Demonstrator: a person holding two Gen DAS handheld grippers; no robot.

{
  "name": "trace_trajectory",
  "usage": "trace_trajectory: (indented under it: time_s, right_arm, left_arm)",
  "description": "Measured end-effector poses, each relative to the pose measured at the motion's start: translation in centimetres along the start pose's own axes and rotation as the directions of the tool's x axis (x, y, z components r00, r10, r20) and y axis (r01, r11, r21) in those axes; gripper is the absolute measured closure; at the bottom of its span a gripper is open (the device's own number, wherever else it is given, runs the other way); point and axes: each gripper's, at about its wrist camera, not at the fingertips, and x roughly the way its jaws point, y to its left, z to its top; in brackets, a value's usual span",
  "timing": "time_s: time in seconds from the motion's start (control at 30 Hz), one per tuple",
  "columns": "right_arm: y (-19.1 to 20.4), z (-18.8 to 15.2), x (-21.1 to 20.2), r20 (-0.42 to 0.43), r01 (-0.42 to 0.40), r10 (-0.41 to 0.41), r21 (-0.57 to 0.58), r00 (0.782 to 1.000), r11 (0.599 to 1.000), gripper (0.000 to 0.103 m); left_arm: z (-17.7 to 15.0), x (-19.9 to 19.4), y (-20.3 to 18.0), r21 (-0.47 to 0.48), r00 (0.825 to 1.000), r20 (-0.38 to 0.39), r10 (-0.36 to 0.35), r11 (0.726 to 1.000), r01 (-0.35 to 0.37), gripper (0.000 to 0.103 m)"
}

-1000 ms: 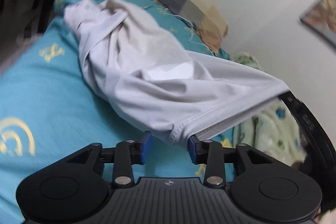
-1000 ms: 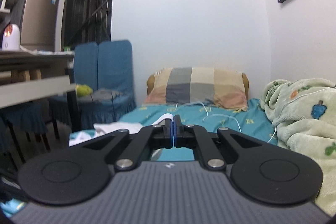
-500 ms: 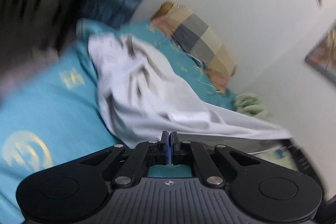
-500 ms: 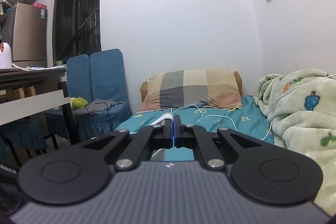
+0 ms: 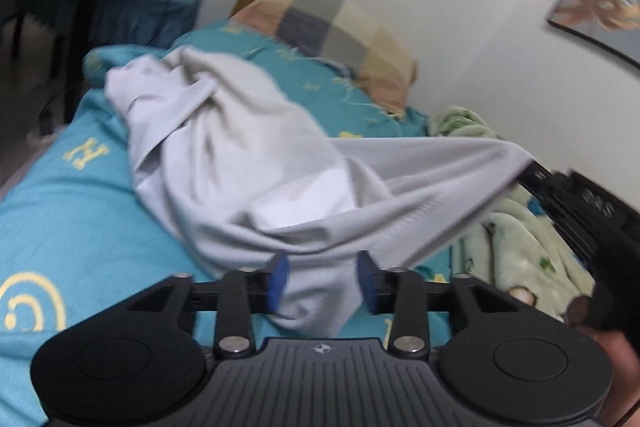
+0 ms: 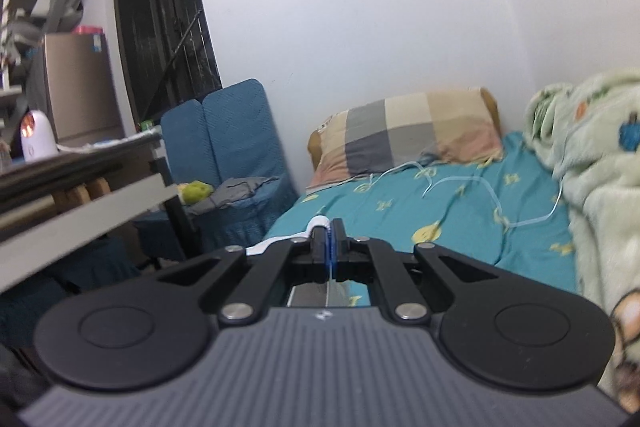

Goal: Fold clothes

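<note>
A light grey garment [image 5: 240, 147] lies bunched on the teal bed sheet [image 5: 80, 219]. Its stitched hem is pulled up and out to the right, where the black body of the other gripper [image 5: 580, 211] holds its corner. My left gripper [image 5: 322, 281] is open, and a fold of the hem hangs between its blue pads [image 5: 278, 281]. In the right wrist view my right gripper [image 6: 330, 243] is shut, with a sliver of the pale garment [image 6: 318, 223] pinched at its tips. Most of the cloth is hidden below that gripper.
A checked pillow [image 6: 404, 135] lies at the head of the bed, against the wall. A green fleece blanket [image 6: 600, 167] is heaped along the right side. A white cable [image 6: 460, 187] trails across the sheet. A blue chair [image 6: 232, 131] and a desk [image 6: 80, 195] stand left of the bed.
The left gripper was open a second ago, shut half a second ago and is open again, now with the hem between its pads. The right gripper stayed shut and tilted slightly.
</note>
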Motion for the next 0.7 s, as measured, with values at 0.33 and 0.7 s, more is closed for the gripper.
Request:
trace_trajectory:
  time_s: [0.33,0.7]
  right_arm:
    - [0.3,0.2,-1.1,-0.003,-0.059,0.06,0.038,0.998,0.997,0.099]
    - [1.4,2.5,-1.3,0.174,-0.061,0.061,-0.004,0.983,0.998,0.099]
  left_arm:
    - [-0.9,3.1,-3.4,0.014,0.984,0.13,0.124,0.992,-0.127,0.033]
    - [-2.5,3.5,1.1,-0.2,0.964,0.0,0.266,0.945,-0.26,0.027]
